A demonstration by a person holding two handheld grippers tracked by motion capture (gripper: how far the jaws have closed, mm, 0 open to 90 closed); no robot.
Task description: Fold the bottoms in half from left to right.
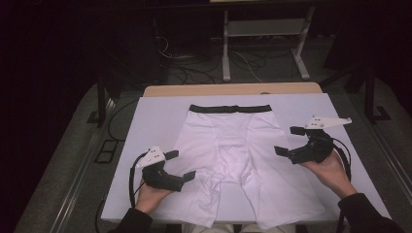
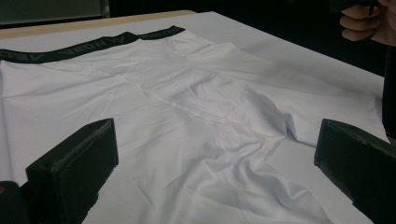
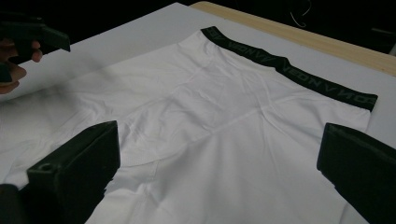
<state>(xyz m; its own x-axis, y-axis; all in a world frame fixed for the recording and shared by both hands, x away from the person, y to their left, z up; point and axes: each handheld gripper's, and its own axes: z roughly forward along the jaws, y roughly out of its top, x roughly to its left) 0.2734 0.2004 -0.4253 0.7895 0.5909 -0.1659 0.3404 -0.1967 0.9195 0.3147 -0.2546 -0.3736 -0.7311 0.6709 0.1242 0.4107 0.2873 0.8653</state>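
White boxer briefs (image 1: 228, 150) lie flat on the white board, black waistband (image 1: 230, 108) at the far side, legs toward the person. My left gripper (image 1: 180, 165) hovers at the left leg's outer edge, open, nothing between its jaws. My right gripper (image 1: 289, 141) is held over the right leg's outer edge, also open and empty. The left gripper view looks across the creased crotch (image 2: 224, 130) toward the waistband (image 2: 93, 46). The right gripper view looks over the briefs (image 3: 224, 135) and waistband (image 3: 289, 67), with the other gripper (image 3: 32, 35) far left.
The white board (image 1: 145, 126) covers a wooden table whose far edge (image 1: 233, 89) shows behind it. Beyond are a dark floor with cables and a white stand (image 1: 262, 39). Bare board lies left and right of the briefs.
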